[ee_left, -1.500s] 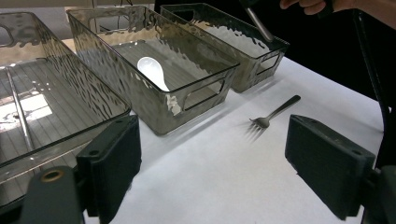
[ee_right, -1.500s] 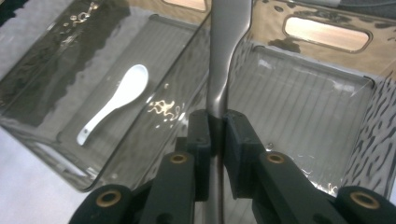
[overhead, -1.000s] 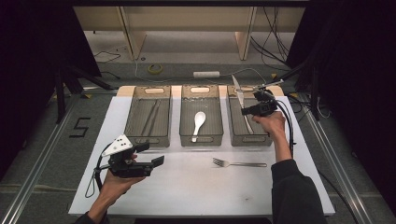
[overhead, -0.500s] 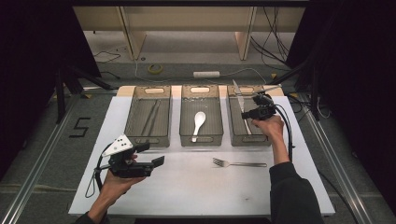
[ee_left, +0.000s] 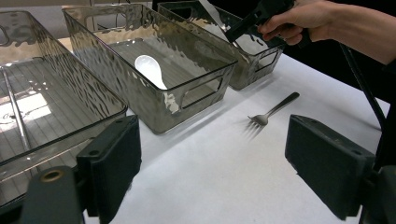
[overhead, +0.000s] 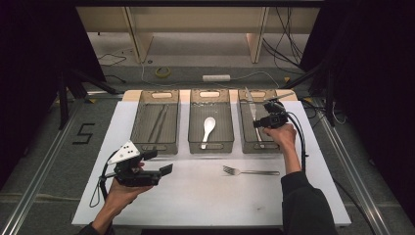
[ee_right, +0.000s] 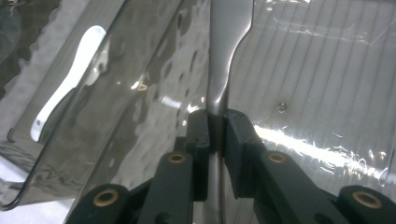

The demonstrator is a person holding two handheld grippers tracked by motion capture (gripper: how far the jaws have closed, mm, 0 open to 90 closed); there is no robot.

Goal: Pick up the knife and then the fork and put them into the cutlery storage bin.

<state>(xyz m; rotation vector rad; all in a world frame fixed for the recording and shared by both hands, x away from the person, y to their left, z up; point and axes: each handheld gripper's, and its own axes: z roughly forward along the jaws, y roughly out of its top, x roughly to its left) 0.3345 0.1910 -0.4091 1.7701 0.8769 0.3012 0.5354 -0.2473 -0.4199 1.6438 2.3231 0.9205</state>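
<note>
My right gripper [overhead: 260, 123] [ee_right: 215, 123] is shut on a metal table knife [overhead: 249, 102] [ee_right: 229, 28] and holds it over the right clear bin [overhead: 256, 148]; the blade points to the far end. The left gripper view also catches that gripper [ee_left: 232, 34] and the knife [ee_left: 212, 11]. A white spoon [overhead: 208, 129] [ee_left: 149, 70] [ee_right: 70, 84] lies in the middle bin [overhead: 210, 149]. A metal fork [overhead: 249, 172] [ee_left: 271, 112] rests on the white table in front of the bins. My left gripper [overhead: 159, 162] [ee_left: 219, 172] hovers open at the front left, with nothing between its jaws.
The left bin [overhead: 142, 122] holds thin dark sticks [overhead: 159, 122]. The white tabletop [overhead: 205, 200] has bare room in front of the bins. A cable trails from the right gripper along the forearm [overhead: 293, 161]. Dark floor and rails flank the table.
My right gripper has come slightly lower and nearer with the knife, over the right bin. The left gripper, fork and spoon have stayed put.
</note>
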